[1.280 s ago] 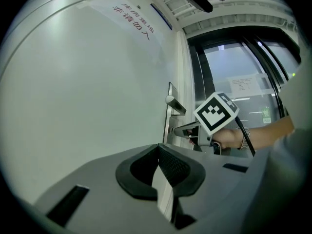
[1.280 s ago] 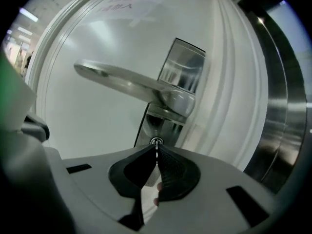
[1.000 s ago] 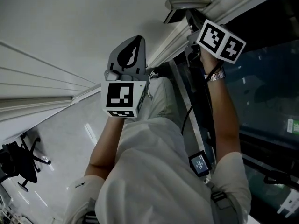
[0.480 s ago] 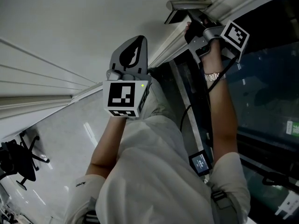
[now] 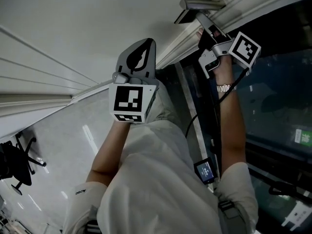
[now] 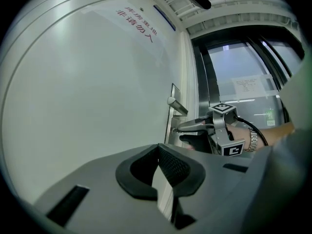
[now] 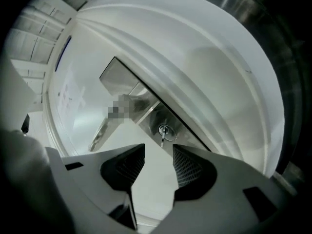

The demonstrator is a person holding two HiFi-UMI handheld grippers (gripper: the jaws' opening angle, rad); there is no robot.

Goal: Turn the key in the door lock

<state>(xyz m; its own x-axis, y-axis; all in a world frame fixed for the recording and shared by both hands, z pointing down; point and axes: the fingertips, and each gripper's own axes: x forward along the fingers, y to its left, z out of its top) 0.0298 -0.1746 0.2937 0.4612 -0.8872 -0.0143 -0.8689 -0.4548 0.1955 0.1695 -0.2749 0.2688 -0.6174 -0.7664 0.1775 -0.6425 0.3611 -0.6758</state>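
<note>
Along the latch edge of the large white door panel (image 6: 97, 82), beside dark glazing, stands the narrow brushed-metal lock plate (image 7: 122, 79). It carries a silver lever handle (image 6: 176, 105) and, beneath it, the round lock cylinder. Left gripper (image 6: 158, 146), grey plastic with ribbed black pads: held level, well apart from the lock, jaws closed together on nothing, taking no part. Right gripper (image 7: 158, 150), of the same make: brought up to the cylinder, its jaws have just been opening and stand wide apart, pads touching nothing. The gap between its tips is bare, and the small silver key (image 7: 164, 132) sits just beyond them, seated in the cylinder. Step in hand, as it appears: letting go of the key, either at the end of a turn or to take a fresh hold; which of the two cannot be told. Next move, if more rotation is wanted: advance the tips until the pads flank the flat bow and match the gripper's roll to the bow's tilt. Then close squarely and rotate about the key's own shaft without levering it sideways. Key orientation: the long axis runs straight into the door face, tip buried, bow pointing out toward the gripper, so it is seen nearly end-on as a thin sliver.
</note>
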